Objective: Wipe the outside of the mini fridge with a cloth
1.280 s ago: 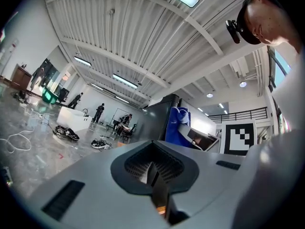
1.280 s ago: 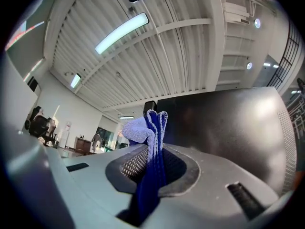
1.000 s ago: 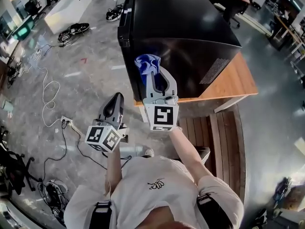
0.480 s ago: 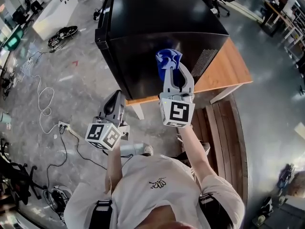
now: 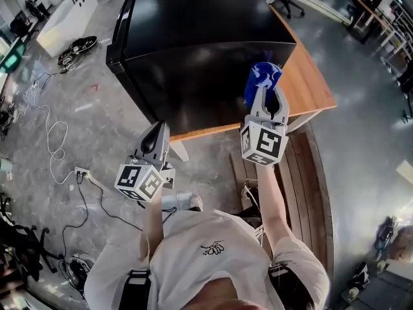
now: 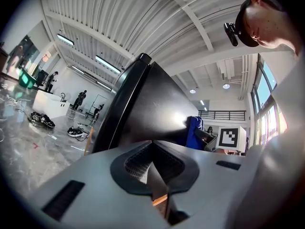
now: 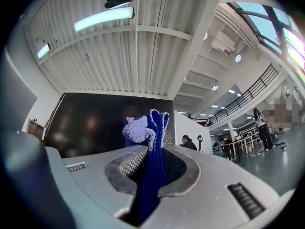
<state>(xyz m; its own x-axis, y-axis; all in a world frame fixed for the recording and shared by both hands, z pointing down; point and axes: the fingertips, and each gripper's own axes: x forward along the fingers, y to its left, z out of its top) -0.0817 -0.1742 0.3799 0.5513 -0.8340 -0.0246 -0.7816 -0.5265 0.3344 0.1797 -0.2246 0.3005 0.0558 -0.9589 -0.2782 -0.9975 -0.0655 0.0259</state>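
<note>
The right claw (image 7: 153,159) is pinching the cloth (image 7: 145,128) by a narrow fold, and most of the wad bunches loose above its tips. A hard drag could pull that fold out, or flatten the wad so that bare tips scrape the glossy wall.

Just ahead of this claw stands the fridge (image 5: 193,57), its dark side wall filling the right gripper view. I cannot tell whether the cloth (image 5: 261,75) touches the wall or sits just off it. A grille (image 7: 168,138) shows just right of the cloth, and its slots might snag the loops. Seen from the head, the right claw (image 5: 268,92) is by the wall's right corner, so a stroke further right would likely run off onto the board (image 5: 310,89).

The left claw (image 5: 155,137) hangs low and apart, jaws pressed together on nothing. The fridge goes unbraced, so firm rubbing may shove it.

Beyond the left claw, cables (image 5: 58,134) loop across the floor, a trip risk when stepping round.
</note>
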